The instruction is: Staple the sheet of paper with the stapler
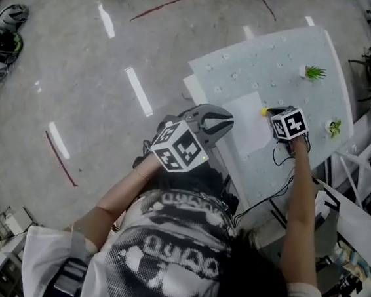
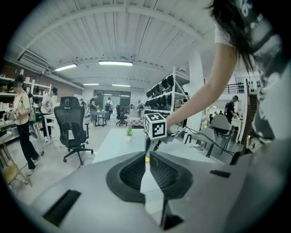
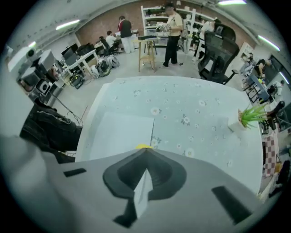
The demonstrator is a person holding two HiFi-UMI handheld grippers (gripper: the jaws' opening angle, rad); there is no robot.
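Observation:
A white sheet of paper [image 1: 249, 121] lies flat on the flowered table [image 1: 266, 67], near its left edge. A small yellow stapler [image 1: 264, 110] sits at the sheet's far right corner. My right gripper [image 1: 287, 125] points steeply down over it, jaws shut. In the right gripper view its tips [image 3: 144, 150] meet right at the yellow stapler [image 3: 144, 146], with the paper [image 3: 118, 132] to the left. My left gripper [image 1: 231, 122] hangs at the table's near-left edge beside the sheet, jaws shut [image 2: 146, 154], nothing seen between them. It looks toward the right gripper [image 2: 152, 136].
Two small potted plants [image 1: 313, 73] [image 1: 334, 127] stand on the table's far right side. Black cables [image 1: 277, 187] trail off the near edge. An office chair [image 2: 72, 125] and people stand beyond the table. Helmets [image 1: 6, 33] lie on the floor at left.

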